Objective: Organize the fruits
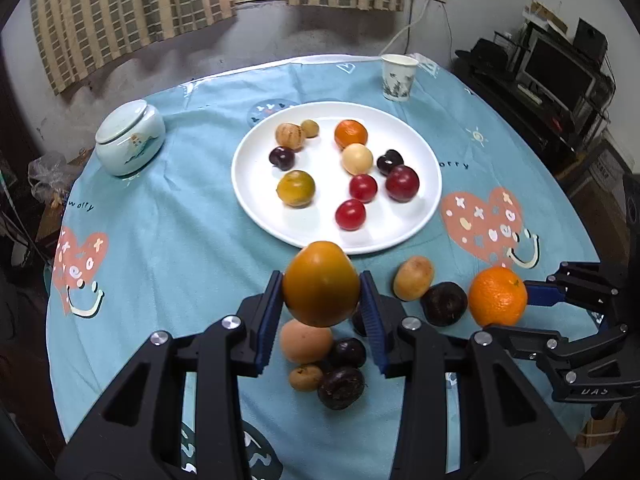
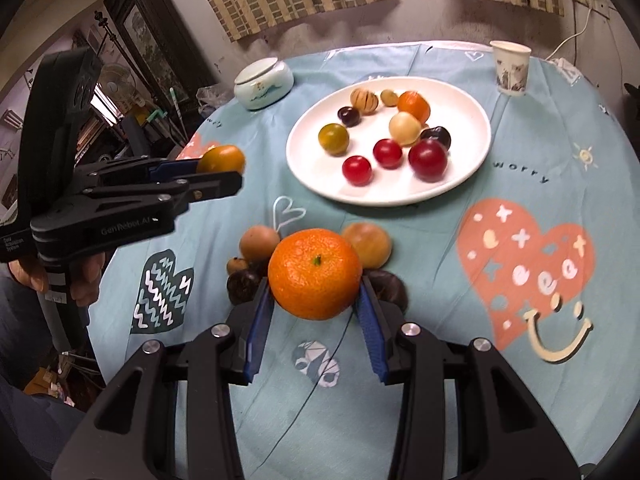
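My left gripper (image 1: 321,300) is shut on a smooth yellow-orange fruit (image 1: 321,284), held above the cloth just short of the white plate (image 1: 256,184). From the right wrist view the same fruit (image 2: 221,159) shows at the left in that gripper (image 2: 224,172). My right gripper (image 2: 316,304) is shut on a bumpy tangerine (image 2: 315,273), also seen in the left wrist view as the tangerine (image 1: 497,296). The plate (image 2: 472,148) holds several small fruits: red, dark, orange, pale and greenish. Several brown and dark fruits (image 1: 320,364) lie loose on the cloth under both grippers.
A lidded pale ceramic jar (image 1: 130,140) stands at the far left of the round table, a paper cup (image 1: 398,77) beyond the plate. The blue patterned tablecloth (image 1: 168,240) covers the table. A person's hand (image 2: 86,276) grips the left handle.
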### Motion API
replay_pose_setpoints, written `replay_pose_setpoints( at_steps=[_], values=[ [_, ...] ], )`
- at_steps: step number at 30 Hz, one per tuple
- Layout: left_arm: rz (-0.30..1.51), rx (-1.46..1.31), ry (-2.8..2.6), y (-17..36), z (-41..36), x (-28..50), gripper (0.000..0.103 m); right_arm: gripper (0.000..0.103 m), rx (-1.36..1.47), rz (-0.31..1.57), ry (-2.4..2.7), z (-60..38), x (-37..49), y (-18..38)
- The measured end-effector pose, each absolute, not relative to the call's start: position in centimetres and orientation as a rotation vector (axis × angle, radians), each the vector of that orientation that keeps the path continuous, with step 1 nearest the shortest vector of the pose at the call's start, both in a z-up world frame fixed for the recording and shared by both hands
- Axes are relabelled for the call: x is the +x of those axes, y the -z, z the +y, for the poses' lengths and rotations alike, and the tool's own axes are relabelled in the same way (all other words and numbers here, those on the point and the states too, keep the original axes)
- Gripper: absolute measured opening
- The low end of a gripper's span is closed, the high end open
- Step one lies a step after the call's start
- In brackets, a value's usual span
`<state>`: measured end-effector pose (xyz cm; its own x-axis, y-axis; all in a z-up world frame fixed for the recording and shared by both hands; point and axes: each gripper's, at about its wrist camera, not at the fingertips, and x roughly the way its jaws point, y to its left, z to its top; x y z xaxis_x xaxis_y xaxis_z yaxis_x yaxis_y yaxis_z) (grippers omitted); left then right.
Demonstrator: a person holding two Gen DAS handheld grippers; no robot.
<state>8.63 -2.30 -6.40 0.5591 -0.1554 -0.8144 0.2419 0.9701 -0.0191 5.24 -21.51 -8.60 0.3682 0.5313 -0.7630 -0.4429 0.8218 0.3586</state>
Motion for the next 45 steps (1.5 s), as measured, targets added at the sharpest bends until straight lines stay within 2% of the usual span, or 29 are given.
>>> replay_pose_setpoints(
  at_steps=[11,12,14,19,21,22,28,37,39,40,41,45],
  values=[
    [0.952,0.017,0.202,7.6,3.6,5.1,0.039,0.042,0.130,1.123,-0.603,-22.0,2.7,12.3],
    [0.960,0.004,0.197,7.9,4.3,4.7,0.040,0.042,0.132,1.124,-0.606,-22.0,2.5,12.3],
    [0.975,0.002,0.173,8.7,5.7,4.2,0.048,0.042,0.136,1.118,-0.613,-21.9,2.3,12.2],
    [1.007,-0.075,0.102,10.6,9.5,6.5,0.048,0.042,0.137,1.124,-0.618,-21.4,2.1,12.3],
    [0.962,-0.099,0.044,10.6,11.3,9.0,0.064,0.042,0.135,1.129,-0.620,-21.1,2.2,12.4],
    [0.942,-0.113,0.007,10.6,12.2,10.1,0.076,0.042,0.136,1.132,-0.624,-21.0,2.1,12.4],
    [0.949,-0.170,-0.140,12.3,17.8,17.3,0.076,0.042,0.153,1.150,-0.607,-21.2,2.3,12.8],
    [1.014,-0.005,-0.080,14.9,15.8,23.1,0.076,0.042,0.178,1.200,-0.556,-21.0,3.0,14.3],
    [1.048,0.019,-0.073,15.9,15.3,23.9,0.069,0.042,0.180,1.203,-0.550,-20.9,3.0,14.4],
    [1.075,0.017,-0.061,16.4,15.1,24.2,0.046,0.042,0.182,1.203,-0.548,-20.9,3.0,14.3],
    [1.103,-0.022,-0.022,16.8,15.2,24.5,0.037,0.042,0.182,1.201,-0.547,-20.9,3.0,14.3],
    [1.058,-0.013,-0.026,14.9,14.0,22.9,0.037,0.042,0.178,1.185,-0.550,-20.7,3.0,13.9]
  ],
)
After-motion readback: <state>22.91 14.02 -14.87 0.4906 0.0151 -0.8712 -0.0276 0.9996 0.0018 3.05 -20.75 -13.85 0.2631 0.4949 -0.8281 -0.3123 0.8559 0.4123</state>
